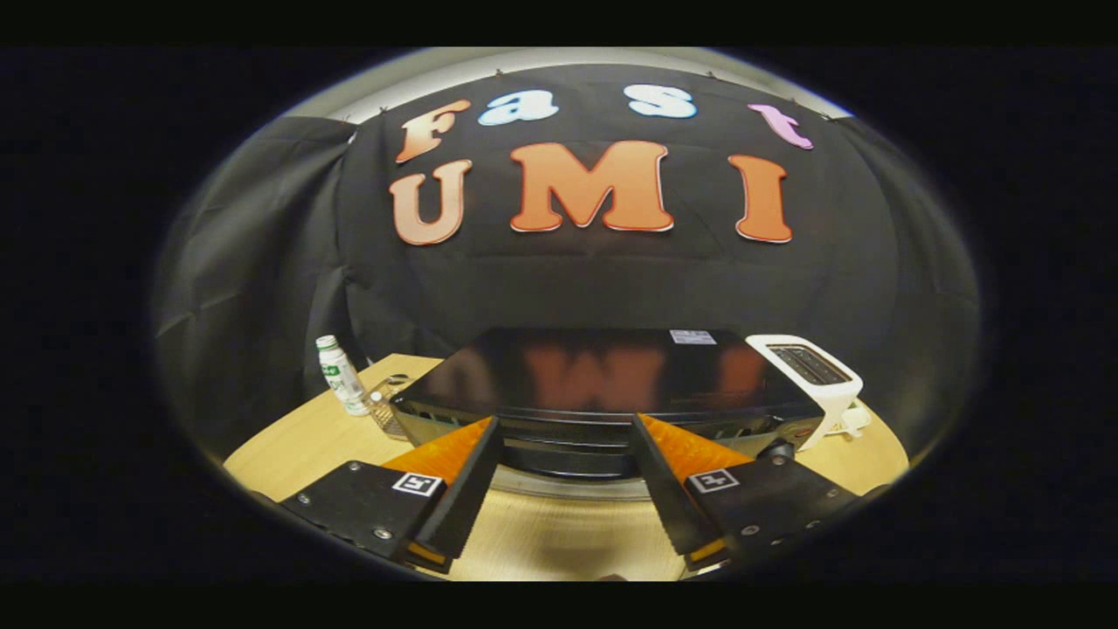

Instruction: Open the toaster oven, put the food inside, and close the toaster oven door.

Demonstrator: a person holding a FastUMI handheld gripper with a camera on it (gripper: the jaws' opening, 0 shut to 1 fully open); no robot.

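Note:
A black toaster oven [603,371] with a glossy top stands on the wooden table [297,445], straight ahead of me. Its door looks shut, and a dark handle bar [568,445] runs across the upper front. My gripper [566,425] is open, its two fingertips spread wide and reaching up to the oven's front at handle height. Nothing is held between the fingers. Whether the tips touch the oven I cannot tell.
A white slot toaster [817,371] stands right beside the oven on its right. A small white bottle with a green label [341,376] and a clear glass item [384,411] sit left of the oven. Black cloth walls close the booth behind.

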